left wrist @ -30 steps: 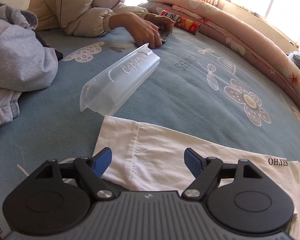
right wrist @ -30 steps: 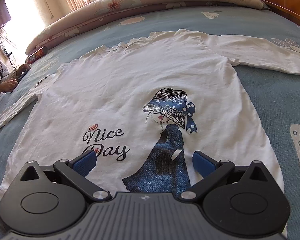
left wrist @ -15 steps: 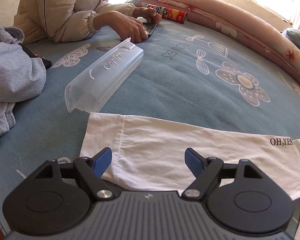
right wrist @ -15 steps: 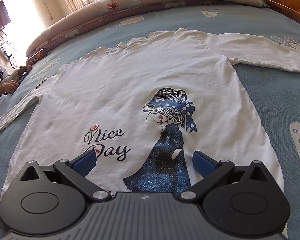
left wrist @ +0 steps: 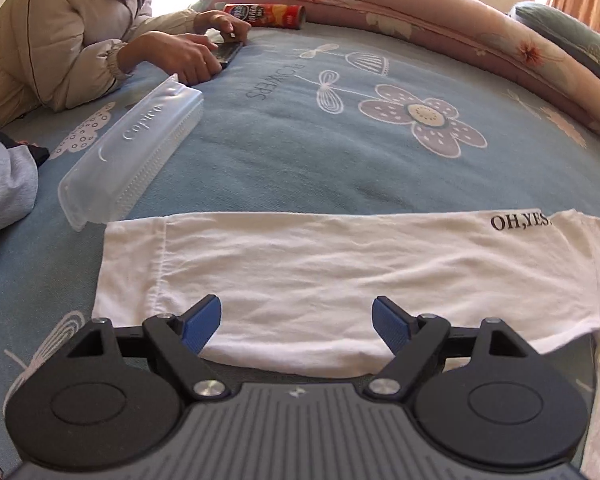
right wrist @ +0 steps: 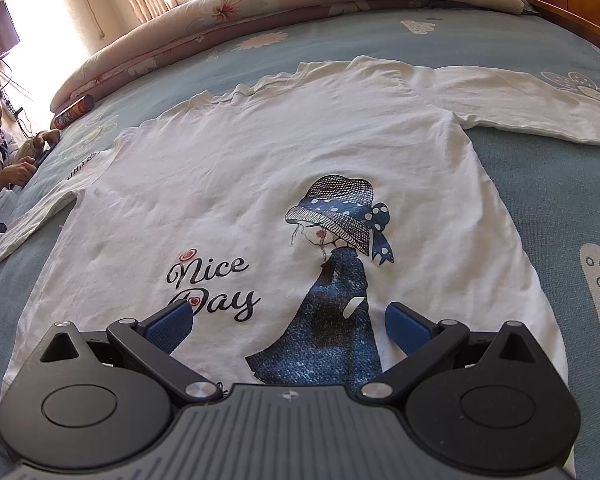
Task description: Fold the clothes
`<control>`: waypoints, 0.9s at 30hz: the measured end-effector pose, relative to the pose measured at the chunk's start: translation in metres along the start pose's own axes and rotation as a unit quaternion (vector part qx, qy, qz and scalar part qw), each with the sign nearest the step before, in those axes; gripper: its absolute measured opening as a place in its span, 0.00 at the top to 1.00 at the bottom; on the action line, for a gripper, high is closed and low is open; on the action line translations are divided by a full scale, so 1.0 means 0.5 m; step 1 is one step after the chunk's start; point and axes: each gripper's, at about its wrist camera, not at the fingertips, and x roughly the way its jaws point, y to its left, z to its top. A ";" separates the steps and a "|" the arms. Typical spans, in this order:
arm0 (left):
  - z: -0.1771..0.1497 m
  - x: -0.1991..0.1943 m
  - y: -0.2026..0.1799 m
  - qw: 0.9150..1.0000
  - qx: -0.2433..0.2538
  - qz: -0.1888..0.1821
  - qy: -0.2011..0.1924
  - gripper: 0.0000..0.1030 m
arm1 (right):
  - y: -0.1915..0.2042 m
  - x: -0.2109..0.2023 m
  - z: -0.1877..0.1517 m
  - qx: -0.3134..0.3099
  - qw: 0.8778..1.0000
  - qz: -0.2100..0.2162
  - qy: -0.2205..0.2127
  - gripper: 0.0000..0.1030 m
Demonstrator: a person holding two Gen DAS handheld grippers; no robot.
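On a soft teal bedspread printed with pale flowers: white cotton long-sleeved shirt, spread flat, front up, lightly creased; printed on the chest, a figure in a netted hat and denim-blue dress beside curly black "Nice Day" lettering. Sleeves out to both sides, the left sleeve lying flat and wrinkled, cuff seam stitched, "OH,YES" in black near the shoulder.

Just above that sleeve's near edge: left gripper, blue ribbed pads wide apart, nothing between them, jaws lately spreading a little further. Over the shirt's lower hem: right gripper, likewise spread wide, pads off the cloth, nothing clamped.

Beyond the cuff: long translucent plastic case, ridged along one side, embossed lettering on top. Further off: cylindrical red snack can on its side against a rolled pink floral quilt. At the bed's edge: person in a puffy beige jacket, hands on a dark phone. Far left: rumpled grey fleece garment.
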 end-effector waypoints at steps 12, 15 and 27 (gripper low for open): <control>-0.023 -0.043 -0.030 0.997 0.062 0.033 -0.033 0.17 | -0.004 -0.004 0.001 0.013 1.000 0.008 0.003 0.00; -0.030 -0.024 -0.062 0.997 0.070 0.022 -0.015 0.17 | -0.001 -0.004 0.000 0.009 1.000 0.005 0.004 0.00; -0.009 -0.061 -0.035 0.999 -0.030 -0.034 -0.010 0.10 | -0.009 -0.008 0.001 0.028 0.999 0.017 0.006 0.00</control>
